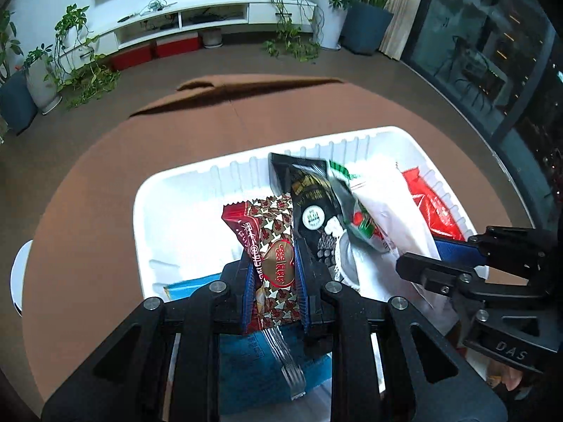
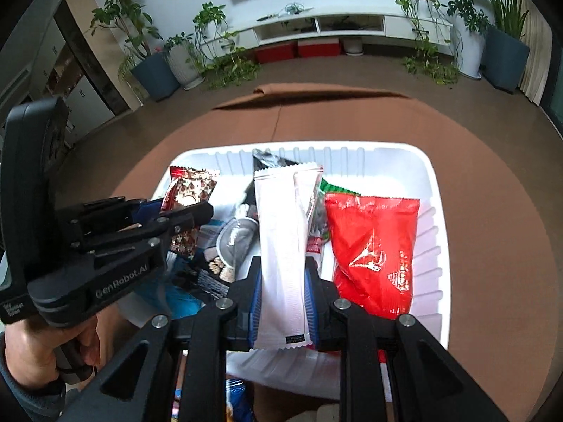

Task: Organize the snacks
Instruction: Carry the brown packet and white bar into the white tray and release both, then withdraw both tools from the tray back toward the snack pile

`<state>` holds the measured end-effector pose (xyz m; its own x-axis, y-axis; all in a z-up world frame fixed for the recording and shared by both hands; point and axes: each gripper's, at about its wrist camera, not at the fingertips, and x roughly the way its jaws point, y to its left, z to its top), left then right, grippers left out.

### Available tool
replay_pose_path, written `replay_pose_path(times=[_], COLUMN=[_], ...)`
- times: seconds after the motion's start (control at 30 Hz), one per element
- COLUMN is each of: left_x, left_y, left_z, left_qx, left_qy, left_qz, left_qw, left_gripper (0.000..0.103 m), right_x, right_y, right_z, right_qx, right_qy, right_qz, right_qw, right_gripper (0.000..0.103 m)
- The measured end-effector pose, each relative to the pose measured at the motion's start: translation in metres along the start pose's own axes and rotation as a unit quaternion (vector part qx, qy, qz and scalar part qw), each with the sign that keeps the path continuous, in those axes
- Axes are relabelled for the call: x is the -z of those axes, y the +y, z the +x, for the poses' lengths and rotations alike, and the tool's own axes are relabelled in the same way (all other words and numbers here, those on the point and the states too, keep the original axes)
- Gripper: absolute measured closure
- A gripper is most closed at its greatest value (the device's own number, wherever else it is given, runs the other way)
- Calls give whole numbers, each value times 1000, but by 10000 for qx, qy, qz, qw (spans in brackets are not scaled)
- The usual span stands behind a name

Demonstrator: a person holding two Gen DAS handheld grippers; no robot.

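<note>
A white tray (image 1: 169, 183) sits on the brown table and holds several snack packs. My left gripper (image 1: 272, 281) is shut on a red-and-brown patterned snack pack (image 1: 271, 239), held over the tray's left half. My right gripper (image 2: 283, 302) is shut on a long white packet (image 2: 281, 232), held upright over the tray's (image 2: 432, 190) middle. A red bag (image 2: 373, 246) lies at the tray's right side, and a black packet (image 1: 309, 197) and a green-edged pack (image 1: 355, 218) lie in the middle. The right gripper (image 1: 418, 263) shows at the right edge of the left wrist view.
A blue pack (image 1: 253, 358) and a clear plastic fork (image 1: 288, 369) lie under my left gripper. The brown table (image 1: 88, 211) surrounds the tray. A person's hand (image 2: 38, 355) holds the left gripper handle. Potted plants and a white TV cabinet (image 2: 316, 24) stand far behind.
</note>
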<state>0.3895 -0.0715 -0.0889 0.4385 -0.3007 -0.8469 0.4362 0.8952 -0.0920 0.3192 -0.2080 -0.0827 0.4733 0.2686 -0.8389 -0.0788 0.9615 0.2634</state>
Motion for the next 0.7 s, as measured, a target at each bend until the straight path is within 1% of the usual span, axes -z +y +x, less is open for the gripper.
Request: replay_pose_path(times=[0.1,0.23,0.33,0.47,0.63,0.7], left_x=[1,3,6,7,8,9], left_y=[-4,-11,-10,-15,-17,-17], left_z=[15,28,21,22,18,15], left_qx=[-30,-88,-126,-186,-238,-280], left_qy=[24,-10,-38,-61,-103,-122], left_qz=[27,50,82,98,137,167], left_qw=[10000,9999,9999,9998,9996,9994], left_gripper=[84,84,84,83,81,75], right_x=[2,3,5,7,5,4], right_y=[-5,-3,-2,0,4,7], right_z=[7,12,16,15,10,7], right_qx=[-13,7,2,33,63,81], right_qy=[61,113,146,140,87,42], right_qz=[20,-32,-18,-75,-138,-156], right_qw=[10000,9999,9999,9999,9998,9998], right_gripper=[80,77,72,70,54,51])
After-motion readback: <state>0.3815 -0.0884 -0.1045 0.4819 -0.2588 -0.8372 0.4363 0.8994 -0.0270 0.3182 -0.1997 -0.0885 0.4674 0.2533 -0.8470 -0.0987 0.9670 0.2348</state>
